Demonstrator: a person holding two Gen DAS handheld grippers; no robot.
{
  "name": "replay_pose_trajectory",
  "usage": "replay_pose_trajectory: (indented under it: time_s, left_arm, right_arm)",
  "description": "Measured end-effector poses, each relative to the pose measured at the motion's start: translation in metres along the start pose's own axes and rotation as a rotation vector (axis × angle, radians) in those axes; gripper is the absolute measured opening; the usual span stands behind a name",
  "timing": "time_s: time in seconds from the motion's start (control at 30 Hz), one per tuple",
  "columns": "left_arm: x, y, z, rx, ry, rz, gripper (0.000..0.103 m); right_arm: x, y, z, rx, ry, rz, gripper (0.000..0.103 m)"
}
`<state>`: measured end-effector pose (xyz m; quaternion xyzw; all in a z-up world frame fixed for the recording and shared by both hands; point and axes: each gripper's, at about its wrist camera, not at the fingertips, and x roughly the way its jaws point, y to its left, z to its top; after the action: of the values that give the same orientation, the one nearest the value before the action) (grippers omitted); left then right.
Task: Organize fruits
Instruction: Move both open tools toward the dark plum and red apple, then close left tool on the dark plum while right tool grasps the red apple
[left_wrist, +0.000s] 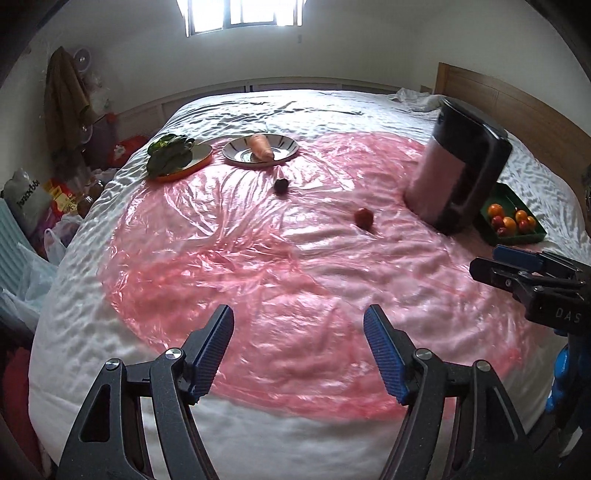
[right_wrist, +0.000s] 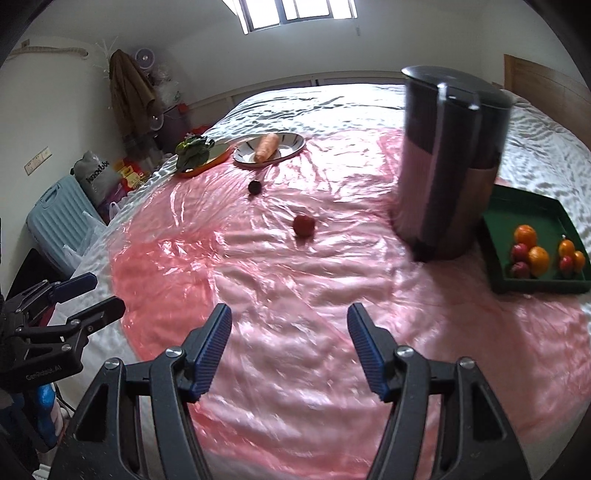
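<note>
Right gripper (right_wrist: 290, 345): hovering over pink plastic sheet (right_wrist: 332, 295), fingers (right_wrist: 212, 349) apart, holding nothing.
Red fruit (right_wrist: 304, 225): lying loose on sheet.
Dark fruit (right_wrist: 255, 187): lying near striped plate (right_wrist: 291, 142).
Green tray (right_wrist: 532, 218): holding oranges, red fruits.

Bed (right_wrist: 332, 107) under pink plastic sheet (right_wrist: 295, 280)

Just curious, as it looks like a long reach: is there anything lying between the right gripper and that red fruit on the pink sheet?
Nothing: in the right wrist view only bare pink plastic sheet lies between the open right gripper and the red fruit.
</note>
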<state>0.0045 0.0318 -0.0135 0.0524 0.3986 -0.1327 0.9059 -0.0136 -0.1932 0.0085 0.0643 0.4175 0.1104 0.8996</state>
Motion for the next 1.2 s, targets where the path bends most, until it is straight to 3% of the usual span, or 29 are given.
replay_pose_trajectory:
  time_s: [0.27, 0.7, 0.9, 1.2]
  left_arm:
    - [0.042, 0.027, 0.025, 0.004, 0.03, -0.012, 0.068]
    - [0.14, 0.045, 0.116, 0.026, 0.024, -0.085, 0.067]
    - [0.196, 0.048, 0.147, 0.031, 0.037, -0.101, 0.066]
    - [0.246, 0.043, 0.161, 0.112, 0.068, -0.089, 0.056]
  right_arm:
    - [0.054, 0.008, 0.033, 0.015, 0.031, 0.033, 0.103]
    - [0.138, -0.004, 0.073, 0.094, 0.074, 0.058, 0.103]
    - [0.159, -0.018, 0.081, 0.114, 0.075, 0.049, 0.103]
    - [0.18, -0.035, 0.076, 0.157, 0.083, 0.048, 0.099]
